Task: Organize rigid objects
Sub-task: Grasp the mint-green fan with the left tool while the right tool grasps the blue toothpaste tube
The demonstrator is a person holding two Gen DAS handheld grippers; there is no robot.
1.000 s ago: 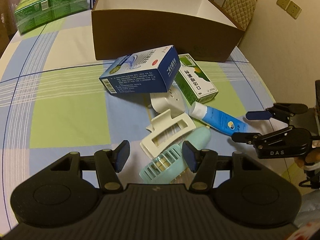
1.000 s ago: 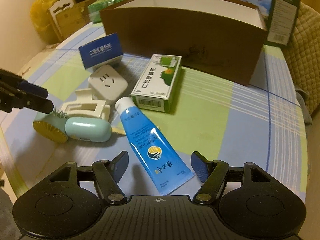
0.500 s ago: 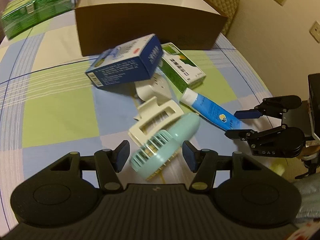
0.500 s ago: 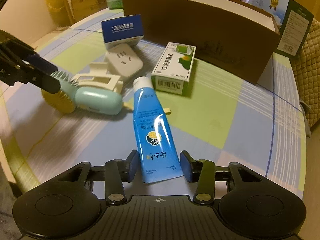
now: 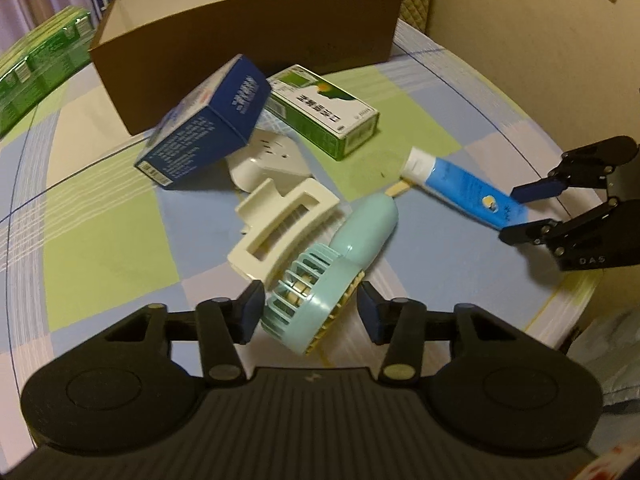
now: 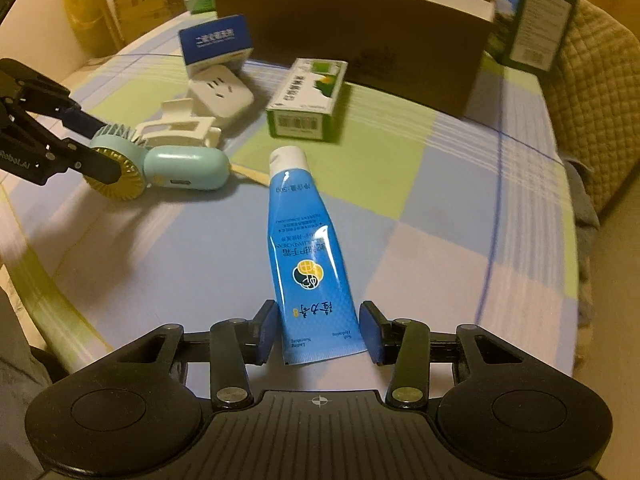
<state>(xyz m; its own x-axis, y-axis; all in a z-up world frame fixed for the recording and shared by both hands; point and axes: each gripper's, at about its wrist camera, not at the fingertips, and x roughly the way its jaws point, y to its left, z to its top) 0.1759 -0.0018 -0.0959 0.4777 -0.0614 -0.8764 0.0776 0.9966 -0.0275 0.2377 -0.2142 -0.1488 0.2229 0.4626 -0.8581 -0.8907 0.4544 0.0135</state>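
Nearest, the right claw point(image 6: 318, 334) has its pads pressed on the flat crimped tail of the blue tube point(image 6: 306, 248), which lies on the desk point(image 6: 460, 240) cap pointing away. That tail probably gives a soft, slippery hold, and the body likely sags when lifted. The left claw point(image 5: 310, 312) is closing round the head of the mint handheld fan point(image 5: 332, 264), pads not clearly pressing; light stiff plastic, though the grille looks fragile. Beyond lie a cream hair clip point(image 5: 280, 224), white adapter point(image 5: 268, 156), and blue point(image 5: 208, 120) and green point(image 5: 324, 110) cartons. Farthest, the brown cardboard box point(image 5: 256, 32) stands open; its contents are hidden.
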